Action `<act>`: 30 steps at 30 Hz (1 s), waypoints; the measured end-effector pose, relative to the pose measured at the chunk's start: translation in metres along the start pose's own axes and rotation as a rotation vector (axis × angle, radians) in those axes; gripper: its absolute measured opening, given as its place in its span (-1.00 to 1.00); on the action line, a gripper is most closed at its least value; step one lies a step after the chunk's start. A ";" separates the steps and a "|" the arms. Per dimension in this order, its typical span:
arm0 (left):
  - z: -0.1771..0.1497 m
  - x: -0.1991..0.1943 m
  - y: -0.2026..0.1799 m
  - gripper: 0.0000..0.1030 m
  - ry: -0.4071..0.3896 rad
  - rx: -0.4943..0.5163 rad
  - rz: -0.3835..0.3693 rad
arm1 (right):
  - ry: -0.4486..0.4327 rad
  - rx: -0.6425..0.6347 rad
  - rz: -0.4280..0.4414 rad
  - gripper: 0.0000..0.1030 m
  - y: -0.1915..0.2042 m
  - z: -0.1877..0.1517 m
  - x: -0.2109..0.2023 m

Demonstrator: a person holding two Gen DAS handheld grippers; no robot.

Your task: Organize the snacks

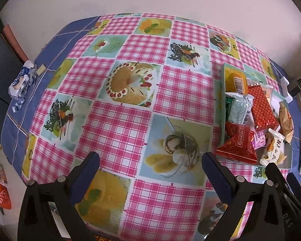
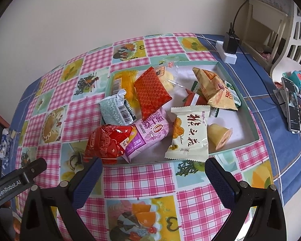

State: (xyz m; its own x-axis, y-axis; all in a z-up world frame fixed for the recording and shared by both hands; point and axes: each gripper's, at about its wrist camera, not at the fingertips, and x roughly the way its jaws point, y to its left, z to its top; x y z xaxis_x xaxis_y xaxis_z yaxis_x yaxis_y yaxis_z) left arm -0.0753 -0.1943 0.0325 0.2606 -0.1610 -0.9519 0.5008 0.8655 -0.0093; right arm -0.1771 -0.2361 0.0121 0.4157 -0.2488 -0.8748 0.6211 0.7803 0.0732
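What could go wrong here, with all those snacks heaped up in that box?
The red packet hangs over the near-left corner of the tray, so a nudge might tip it onto the tablecloth. The snacks overlap, so the open right gripper could catch two at once, such as the purple packet under the red one. The small jelly cup lies on its side and might roll if bumped.

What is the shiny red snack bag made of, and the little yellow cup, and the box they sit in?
The red snack bag looks like glossy plastic or foil film: it crinkles and shows bright glints. The little yellow cup seems to be see-through plastic with a sealed lid, likely holding jelly. The box looks like matte cardboard, with thin, stiff, pale green walls and a white inside.
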 end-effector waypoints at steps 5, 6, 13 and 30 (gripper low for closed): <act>0.000 0.001 0.001 0.97 0.005 -0.001 0.002 | 0.003 0.003 -0.009 1.00 0.000 0.000 0.000; 0.000 0.000 0.001 0.97 0.003 0.002 0.005 | 0.004 0.004 -0.010 1.00 -0.001 0.000 0.001; 0.000 0.000 0.001 0.97 0.002 0.006 0.003 | 0.005 0.006 -0.011 1.00 -0.001 0.000 0.001; 0.000 0.001 0.002 0.97 0.012 -0.014 0.015 | 0.009 0.006 -0.015 1.00 -0.001 0.000 0.002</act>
State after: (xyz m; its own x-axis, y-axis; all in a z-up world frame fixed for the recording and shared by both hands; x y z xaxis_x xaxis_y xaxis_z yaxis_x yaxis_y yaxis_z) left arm -0.0744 -0.1928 0.0314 0.2580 -0.1423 -0.9556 0.4853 0.8744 0.0008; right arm -0.1773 -0.2377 0.0104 0.4007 -0.2550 -0.8800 0.6312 0.7730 0.0635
